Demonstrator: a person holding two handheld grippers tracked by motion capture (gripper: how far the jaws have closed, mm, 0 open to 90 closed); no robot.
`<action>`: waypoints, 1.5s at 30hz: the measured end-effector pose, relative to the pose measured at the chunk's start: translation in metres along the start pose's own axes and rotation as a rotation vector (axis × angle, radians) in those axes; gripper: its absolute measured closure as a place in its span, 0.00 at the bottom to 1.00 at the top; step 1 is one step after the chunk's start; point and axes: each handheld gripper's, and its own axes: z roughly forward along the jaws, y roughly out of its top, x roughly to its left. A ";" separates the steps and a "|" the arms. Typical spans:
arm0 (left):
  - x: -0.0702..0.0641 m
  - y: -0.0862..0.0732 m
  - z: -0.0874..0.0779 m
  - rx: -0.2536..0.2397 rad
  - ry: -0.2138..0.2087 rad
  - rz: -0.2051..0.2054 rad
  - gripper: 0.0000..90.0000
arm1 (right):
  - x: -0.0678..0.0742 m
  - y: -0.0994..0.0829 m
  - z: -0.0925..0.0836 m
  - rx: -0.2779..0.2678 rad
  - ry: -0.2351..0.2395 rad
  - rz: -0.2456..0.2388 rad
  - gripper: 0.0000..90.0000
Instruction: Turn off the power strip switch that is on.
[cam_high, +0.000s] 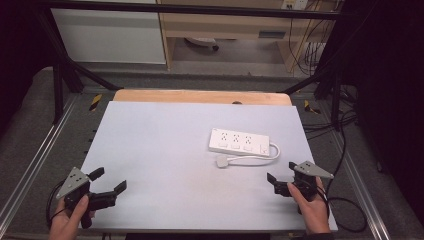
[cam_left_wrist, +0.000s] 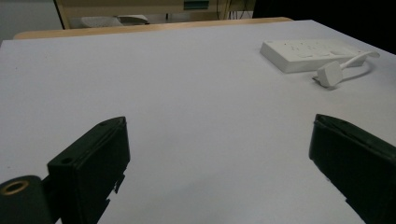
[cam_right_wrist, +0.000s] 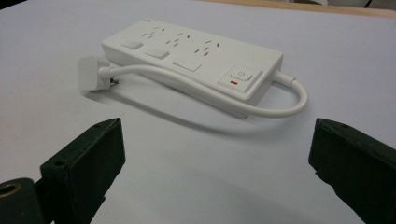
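I see a white three-outlet plastic power strip (cam_high: 238, 141) lying flat on the pale grey desk (cam_high: 165, 165), its short white cord (cam_high: 267, 156) looped to a white plug (cam_high: 222, 161); left hand-held gripper (cam_high: 109, 181) and right hand-held gripper (cam_high: 281, 172) both spread apart, holding nothing.

I see a white power strip (cam_high: 239, 141) lying flat on the right half of the pale table (cam_high: 165, 165), sockets facing up. Its short white cord (cam_high: 272, 152) loops from the right end back along the near side, ending in a white plug (cam_high: 222, 161) resting on the table.
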 end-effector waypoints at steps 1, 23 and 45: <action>0.000 0.000 0.000 0.000 -0.001 0.001 0.06 | 0.000 0.001 -0.001 -0.007 -0.004 0.001 0.05; 0.000 -0.001 0.001 0.010 0.003 0.002 0.06 | 0.010 0.025 -0.014 -0.057 -0.012 0.023 0.03; -0.001 -0.002 0.003 0.019 0.005 0.000 0.06 | 0.014 0.054 0.000 -0.043 0.039 0.034 0.03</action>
